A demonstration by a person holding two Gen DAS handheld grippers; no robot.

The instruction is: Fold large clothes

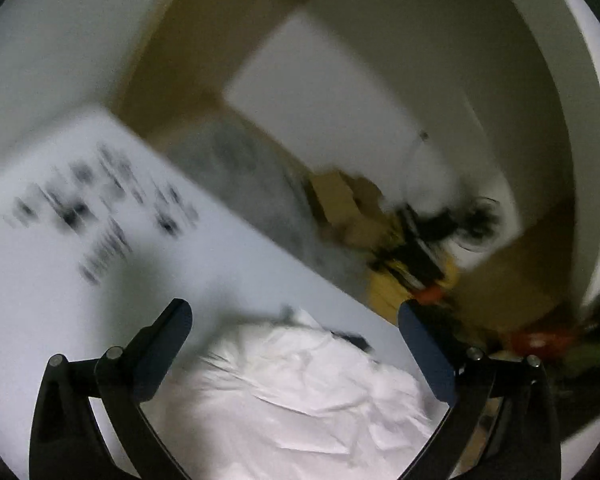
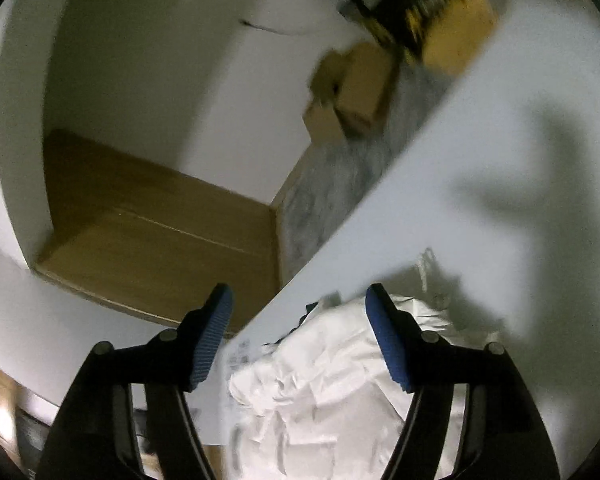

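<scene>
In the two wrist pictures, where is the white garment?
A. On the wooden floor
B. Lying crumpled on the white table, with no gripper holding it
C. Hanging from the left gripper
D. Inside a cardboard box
B: the white garment lies crumpled on the white table, and the left gripper and right gripper both stand open above it, their pads off the cloth.

Dark printed marks on the white table (image 1: 80,280), too blurred to read
</scene>
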